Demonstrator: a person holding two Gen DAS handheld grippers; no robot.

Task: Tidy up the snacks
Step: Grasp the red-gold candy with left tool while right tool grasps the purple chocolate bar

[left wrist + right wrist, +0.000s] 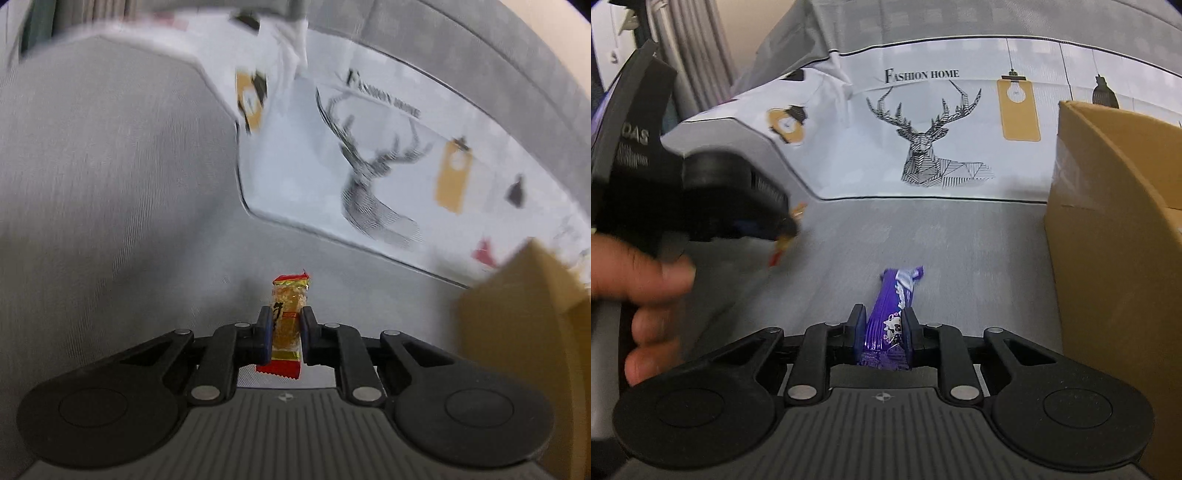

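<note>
My left gripper (284,314) is shut on a small snack bar (290,314) in a clear wrapper with red and gold ends, held upright above the grey tablecloth. In the right wrist view my right gripper (884,314) is shut on a purple wrapped snack (892,306) that sticks out past the fingertips. The same view shows the left gripper (788,225) at the left, blurred, with a person's hand (639,288) around its handle and the red and gold snack (783,240) at its tip. A brown cardboard box (1108,229) stands at the right, close to both grippers.
The grey cloth (960,251) has a white band printed with a deer head (923,140), yellow lamp shapes and the words FASHION HOME. The cloth drops over the table's far edge. Curtains (690,48) hang at the back left. The box corner (524,317) shows at the right.
</note>
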